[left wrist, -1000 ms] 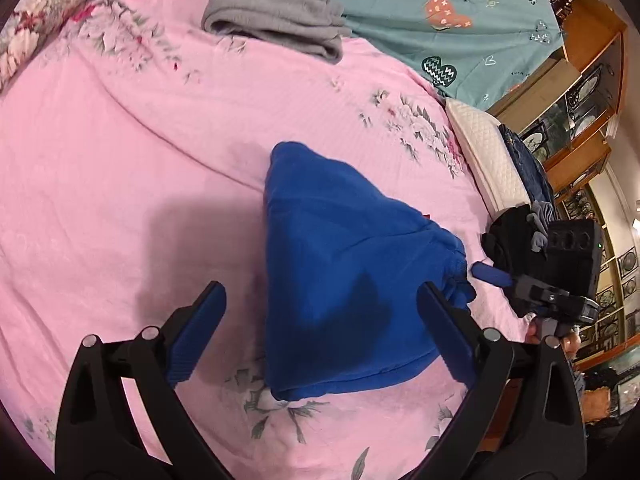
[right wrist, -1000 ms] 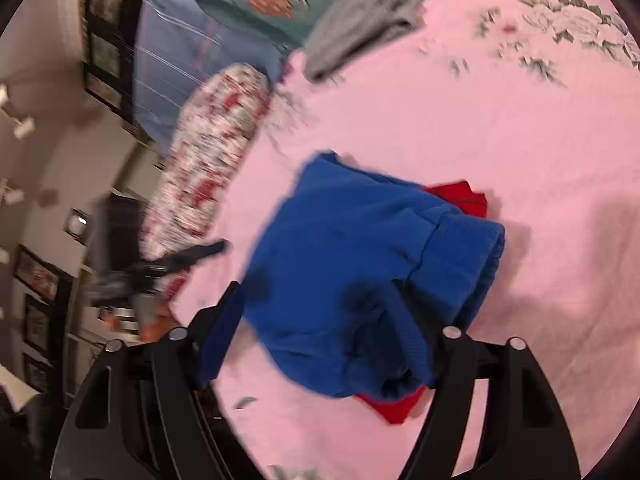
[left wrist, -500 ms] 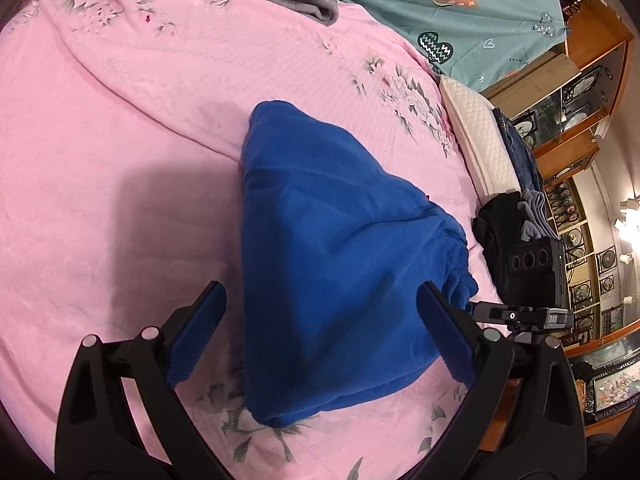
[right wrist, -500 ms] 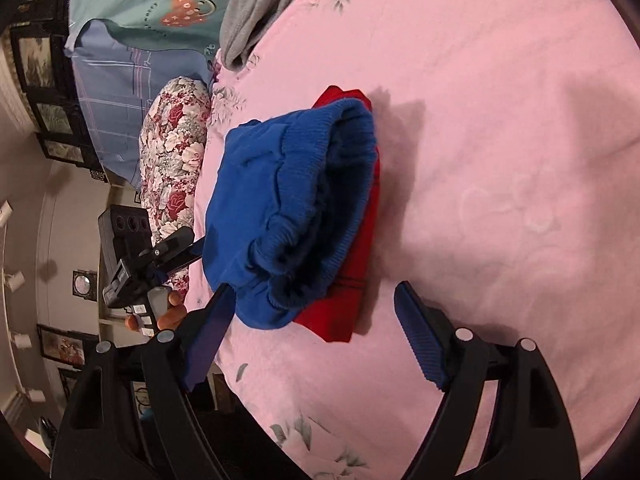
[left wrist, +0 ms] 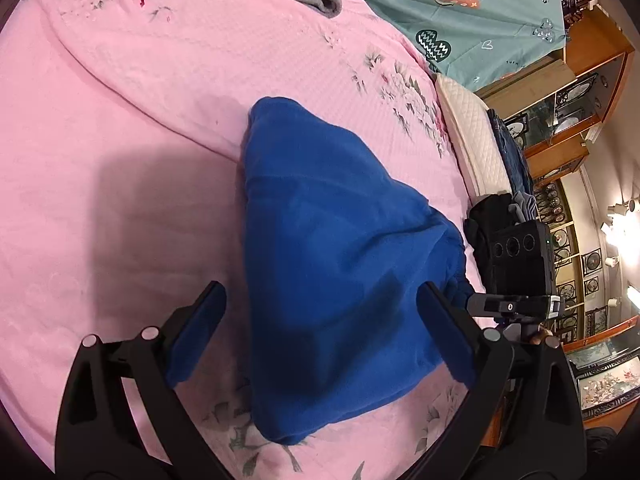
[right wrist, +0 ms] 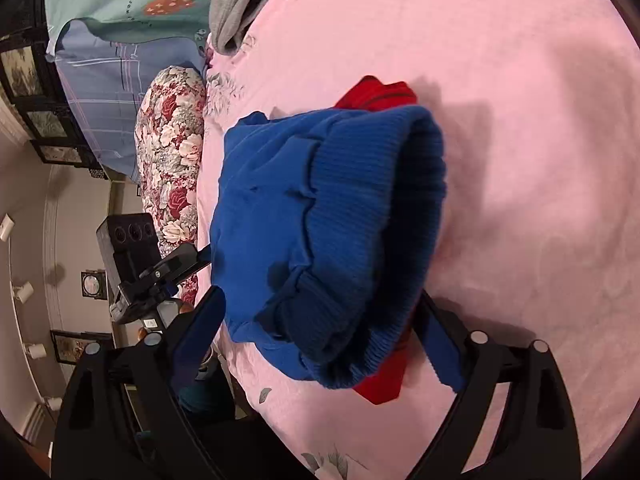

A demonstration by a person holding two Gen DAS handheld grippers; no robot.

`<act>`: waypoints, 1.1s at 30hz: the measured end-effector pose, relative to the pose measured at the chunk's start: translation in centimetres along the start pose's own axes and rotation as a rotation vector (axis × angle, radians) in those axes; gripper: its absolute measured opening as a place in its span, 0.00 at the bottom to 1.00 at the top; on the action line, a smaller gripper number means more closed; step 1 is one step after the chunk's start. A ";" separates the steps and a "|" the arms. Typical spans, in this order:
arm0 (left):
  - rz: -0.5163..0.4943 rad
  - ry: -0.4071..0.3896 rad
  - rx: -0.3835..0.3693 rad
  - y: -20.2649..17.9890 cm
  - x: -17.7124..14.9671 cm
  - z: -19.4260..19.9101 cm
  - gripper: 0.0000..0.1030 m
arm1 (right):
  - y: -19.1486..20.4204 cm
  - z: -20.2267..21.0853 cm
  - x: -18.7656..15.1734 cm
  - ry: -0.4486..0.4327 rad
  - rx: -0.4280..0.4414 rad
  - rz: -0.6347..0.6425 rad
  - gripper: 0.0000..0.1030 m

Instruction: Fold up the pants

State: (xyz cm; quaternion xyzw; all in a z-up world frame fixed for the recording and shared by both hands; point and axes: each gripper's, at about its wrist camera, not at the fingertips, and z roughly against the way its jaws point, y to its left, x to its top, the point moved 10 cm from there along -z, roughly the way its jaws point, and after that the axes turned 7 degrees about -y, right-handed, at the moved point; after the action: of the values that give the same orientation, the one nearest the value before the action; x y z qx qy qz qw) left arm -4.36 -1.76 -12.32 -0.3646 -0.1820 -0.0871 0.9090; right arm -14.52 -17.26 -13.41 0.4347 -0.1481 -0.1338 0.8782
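Change: the right gripper (right wrist: 320,344) has let go of the waistband and now hangs behind it.
Blue pants (left wrist: 336,264): folded, lying on the red garment (right wrist: 380,376), on the pink bedspread (left wrist: 120,200).
Left gripper (left wrist: 320,336): jaws apart, empty.
Right gripper: jaws apart, empty.

The left hand-held gripper (left wrist: 322,336) has a matte black plastic frame with triangular cut-outs, round silver screw heads at its joints, and two flat fingers faced with blue rubbery pads (left wrist: 198,336). The right hand-held gripper (right wrist: 320,344) is built alike: black arms, silver screws, blue pads (right wrist: 440,348). Its black boxy camera block with three round lenses shows in the left wrist view.
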 end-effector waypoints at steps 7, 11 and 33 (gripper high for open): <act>0.011 0.027 -0.008 0.5 -0.2 -0.9 0.95 | 0.3 -0.3 -0.5 -0.018 -0.044 0.104 0.60; 0.015 0.036 -0.013 0.6 -0.3 -1.2 0.95 | -0.2 0.2 -0.6 -0.033 -0.050 0.144 0.47; -0.034 0.035 -0.083 -2.0 -0.5 -3.6 0.85 | -0.8 1.0 -0.7 -0.022 0.027 0.121 0.45</act>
State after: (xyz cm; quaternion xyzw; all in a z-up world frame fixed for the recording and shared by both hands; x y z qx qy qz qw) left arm -4.46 -5.66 -13.62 -0.3973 -0.1685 -0.1164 0.8945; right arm -15.65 -18.22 -13.54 0.4353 -0.1855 -0.0833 0.8770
